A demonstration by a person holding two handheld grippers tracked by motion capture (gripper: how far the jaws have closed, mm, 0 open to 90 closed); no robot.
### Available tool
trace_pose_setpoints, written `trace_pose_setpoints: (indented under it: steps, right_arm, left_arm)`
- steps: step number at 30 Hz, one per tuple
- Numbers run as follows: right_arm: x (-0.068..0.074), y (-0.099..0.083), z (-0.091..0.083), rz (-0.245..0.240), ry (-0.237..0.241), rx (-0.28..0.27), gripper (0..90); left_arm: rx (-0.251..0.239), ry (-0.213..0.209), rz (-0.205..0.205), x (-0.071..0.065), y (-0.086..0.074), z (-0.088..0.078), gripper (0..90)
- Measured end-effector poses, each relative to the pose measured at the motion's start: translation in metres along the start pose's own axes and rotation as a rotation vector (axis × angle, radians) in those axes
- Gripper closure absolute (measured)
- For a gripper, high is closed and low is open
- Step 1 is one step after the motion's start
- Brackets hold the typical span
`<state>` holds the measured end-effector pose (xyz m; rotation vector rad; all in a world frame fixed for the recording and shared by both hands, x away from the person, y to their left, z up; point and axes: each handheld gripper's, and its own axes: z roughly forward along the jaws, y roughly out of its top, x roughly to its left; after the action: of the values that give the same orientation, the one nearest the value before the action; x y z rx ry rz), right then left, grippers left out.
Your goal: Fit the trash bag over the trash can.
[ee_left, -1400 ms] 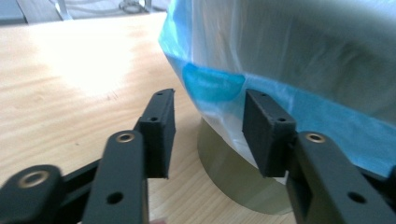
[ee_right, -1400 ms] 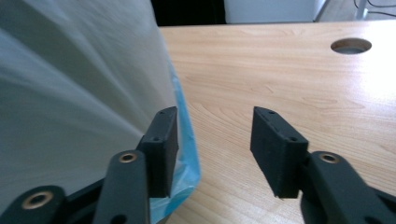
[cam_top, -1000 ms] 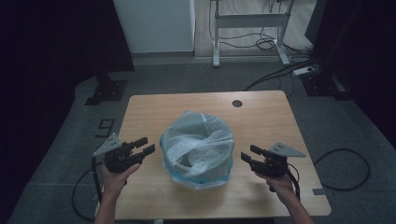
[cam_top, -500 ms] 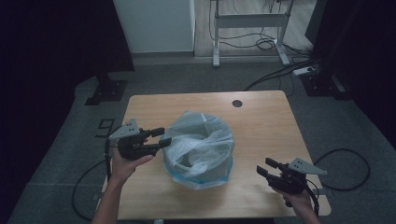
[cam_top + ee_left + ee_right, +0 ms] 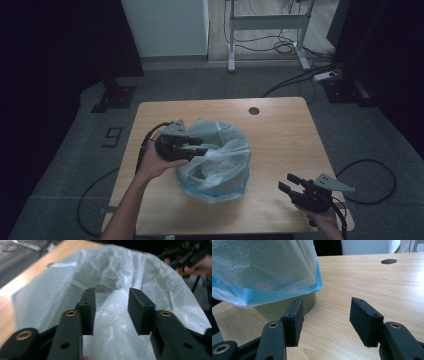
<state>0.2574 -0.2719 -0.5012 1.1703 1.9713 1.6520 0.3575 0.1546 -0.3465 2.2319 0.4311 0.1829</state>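
From my seat, starting on the left, my left claw (image 5: 199, 146) is at the near-left rim of the bin (image 5: 287, 307), which stands around the middle of the table (image 5: 280, 130) with a translucent plastic bag (image 5: 220, 155) draped in and over it, a blue band running along the bag's lower hem. In the left gripper view the pads have just been closing, and a puffed fold of the bag rises between them, but I see a gap on either side of it, so I read the jaws as apart and not yet pinching the film. I judge the step in hand to be taking hold of the liner at its rim, either to gather it or to seat it on the bin; which of the two I cannot tell from here. The next move calls for bringing the pads together on that fold without dragging the bin, since the film is thin and slippery and could slide out or tear. Moving right, the bag's far side hangs loose over the bin wall. My right claw (image 5: 289, 183) hovers low over the near-right corner of the table, well apart from the bin, its jaws spread with nothing between them; its own view looks across bare wood toward the bag's blue hem and the olive bin wall under it. It will need to come in to the opposite rim.
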Motion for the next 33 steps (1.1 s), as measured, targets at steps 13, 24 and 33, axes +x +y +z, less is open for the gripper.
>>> trace_pose_setpoints:
  steps: [13, 24, 33]
  right_arm:
    - [-0.001, -0.003, 0.001, 0.019, 0.0, 0.018, 45.1]
    - [-0.003, -0.004, -0.002, 0.024, -0.008, 0.02, 45.3]
    - [-0.004, -0.004, -0.002, 0.027, -0.015, 0.017, 45.3]
  left_arm:
    - [0.312, 0.0, 0.068, -0.002, 0.016, 0.041, 66.6]
    - [0.345, -0.005, 0.064, -0.001, 0.02, 0.047, 61.6]
    - [0.227, -0.035, 0.052, 0.003, 0.032, 0.026, 57.9]
